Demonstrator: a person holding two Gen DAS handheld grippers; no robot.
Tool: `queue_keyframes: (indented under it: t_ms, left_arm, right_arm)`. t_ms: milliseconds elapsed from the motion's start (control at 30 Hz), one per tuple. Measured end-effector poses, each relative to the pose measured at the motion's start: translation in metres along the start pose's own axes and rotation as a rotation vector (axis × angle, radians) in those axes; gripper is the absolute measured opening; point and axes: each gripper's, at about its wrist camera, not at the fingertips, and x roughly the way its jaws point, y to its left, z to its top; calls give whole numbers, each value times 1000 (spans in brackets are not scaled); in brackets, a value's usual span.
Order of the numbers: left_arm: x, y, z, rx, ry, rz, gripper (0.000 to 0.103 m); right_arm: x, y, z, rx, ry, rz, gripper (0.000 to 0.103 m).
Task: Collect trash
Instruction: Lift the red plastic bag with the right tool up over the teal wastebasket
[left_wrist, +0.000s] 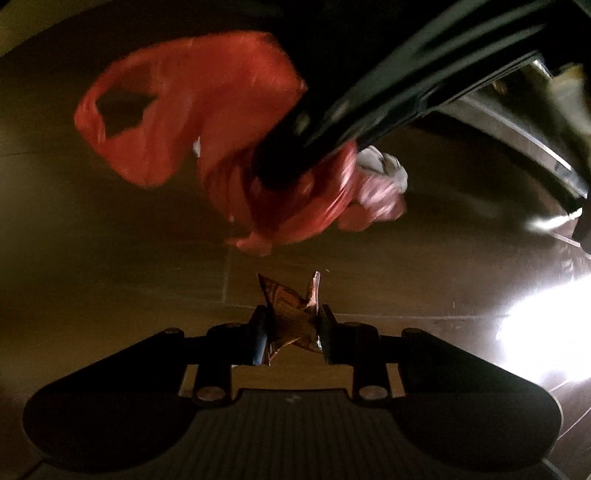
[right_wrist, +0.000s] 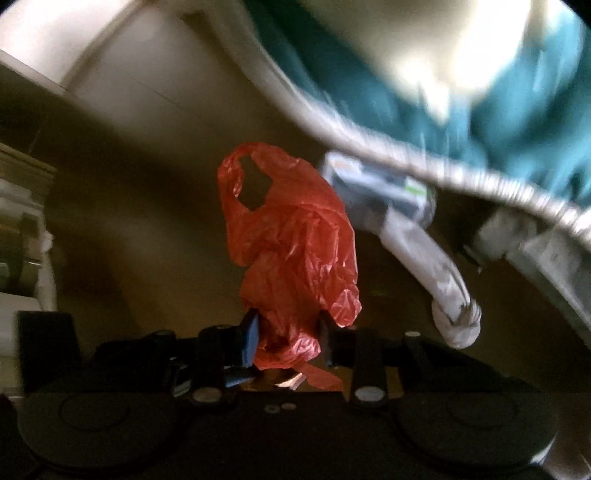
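In the left wrist view, the left gripper (left_wrist: 291, 332) sits at the lower centre of the frame and is clenched on a crumpled brown wrapper (left_wrist: 291, 317), which stands up between its two fingers. Above it, in the upper middle of the frame, the red plastic bag (left_wrist: 207, 122) hangs over the brown floor (left_wrist: 92, 258), with a handle hole at its upper left. White trash (left_wrist: 384, 170) shows at the bag's right side.

In the right wrist view, the right gripper (right_wrist: 288, 339) at the lower centre grasps the red plastic bag (right_wrist: 291, 240) by its bunched end. A teal cloth (right_wrist: 369, 66) fills the upper right.
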Motion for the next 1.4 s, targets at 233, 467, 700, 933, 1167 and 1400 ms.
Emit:
queue_keyframes:
  t_ms: [233, 467, 700, 933, 1167, 1400]
  left_arm:
    - [-70, 24, 9, -127, -113, 82, 28]
    - [-161, 41, 21, -185, -277, 156, 28]
    - [-260, 54, 45, -276, -411, 130, 28]
    - [-364, 8, 62, -184, -536, 117, 28]
    - [-457, -57, 82, -86, -646, 89, 28]
    - [-527, -129, 111, 14, -757, 42, 28]
  right_arm:
    - [-83, 42, 16, -93, -121, 25, 32]
    - [-172, 80, 12, -172, -276, 2, 32]
    - [-261, 96, -9, -177, -405, -34, 32]
    - [-348, 96, -43, -170, -539, -69, 32]
    - [-432, 93, -61, -190, -680, -166, 32]
    - [-502, 67, -60, -141, -792, -237, 32]
